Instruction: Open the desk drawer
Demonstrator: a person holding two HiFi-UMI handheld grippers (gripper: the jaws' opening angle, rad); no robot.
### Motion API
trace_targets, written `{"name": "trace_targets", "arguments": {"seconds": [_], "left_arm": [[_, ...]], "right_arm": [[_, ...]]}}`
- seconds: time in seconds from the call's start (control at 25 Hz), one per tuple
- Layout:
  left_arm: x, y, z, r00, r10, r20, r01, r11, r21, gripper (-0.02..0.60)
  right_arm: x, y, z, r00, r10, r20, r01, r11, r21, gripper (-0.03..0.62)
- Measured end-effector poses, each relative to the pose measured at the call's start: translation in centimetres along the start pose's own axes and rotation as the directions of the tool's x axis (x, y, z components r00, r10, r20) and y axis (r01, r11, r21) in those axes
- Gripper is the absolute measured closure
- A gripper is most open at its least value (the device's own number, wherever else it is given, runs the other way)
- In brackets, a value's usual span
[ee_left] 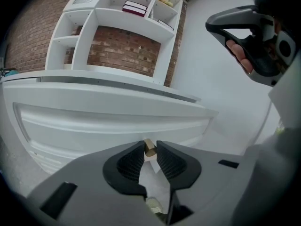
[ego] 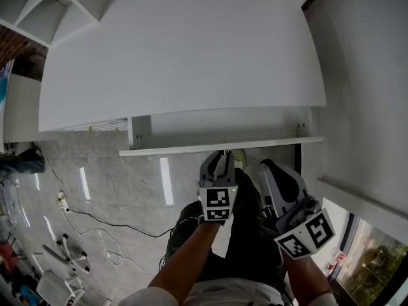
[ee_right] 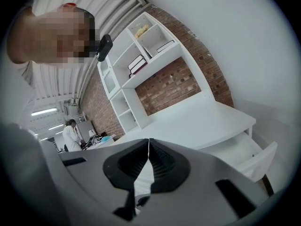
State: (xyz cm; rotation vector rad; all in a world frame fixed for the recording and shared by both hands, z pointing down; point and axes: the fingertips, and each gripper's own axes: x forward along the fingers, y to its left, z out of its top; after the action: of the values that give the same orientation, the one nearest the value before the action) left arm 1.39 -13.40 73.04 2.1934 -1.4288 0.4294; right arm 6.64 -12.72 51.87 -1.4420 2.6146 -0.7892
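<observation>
The left tool (ego: 222, 155) has its jaws closed on the small tan knob (ee_left: 149, 148), the ribbed pads pinching it from either side with the knob's tip showing just above them. The knob sits on the white front of the drawer (ego: 178, 150), so the drawer lies directly ahead of this tool and is joined to it through the knob. In the head view the drawer front stands out from under the counter (ego: 185, 56), with a strip of the drawer's inside showing between the front and the counter's edge. I judge the pull to be under way, with the drawer partly open; how much travel is left cannot be told. The next move, as I read it, calls for drawing the left tool straight back from the counter, level and in line with the drawer's sides. It needs a firm pinch, since the knob is small and could slip from the pads if the pull tilts or twists. The right tool (ee_right: 148, 142) has its jaws pressed together on nothing. It hangs just beside the left tool, toward the counter's right end, apart from the drawer front and taking no part. Below the counter lies a pale floor (ego: 115, 183); at the counter's back stands a white shelf unit (ee_left: 117, 27).
</observation>
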Motion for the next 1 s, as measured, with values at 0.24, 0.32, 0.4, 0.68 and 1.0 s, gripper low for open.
{"name": "trace_targets", "arguments": {"seconds": [0.24,0.32,0.4,0.68,1.0], "left_arm": [[-2.7,-1.3,-2.1,0.999,-0.046,-0.027,0.046,0.999,0.009,0.502],[-3.6,-1.8,-2.9,0.998,-0.06,-0.037,0.061,0.998,0.009,0.502],[-4.5,-2.3,-3.6,0.996,-0.074,-0.046,0.075,0.997,0.014,0.502],[-7.1,-3.6,-5.6,0.99,-0.117,-0.076,0.12,0.992,0.03,0.5],[-9.1,-4.7,-7.2,0.982,-0.144,-0.119,0.15,0.988,0.043,0.499]], "right_arm": [[-2.0,0.9,-1.1,1.0,-0.006,-0.013,0.006,1.0,-0.008,0.576],[-2.6,1.3,-1.5,1.0,-0.006,-0.016,0.006,1.0,-0.011,0.576],[-3.2,1.5,-1.8,1.0,-0.008,-0.021,0.008,1.0,-0.015,0.576],[-4.9,2.2,-2.8,0.999,-0.026,-0.029,0.026,1.0,-0.013,0.576],[-6.1,3.1,-2.9,0.999,-0.035,-0.033,0.035,0.999,-0.006,0.576]]}}
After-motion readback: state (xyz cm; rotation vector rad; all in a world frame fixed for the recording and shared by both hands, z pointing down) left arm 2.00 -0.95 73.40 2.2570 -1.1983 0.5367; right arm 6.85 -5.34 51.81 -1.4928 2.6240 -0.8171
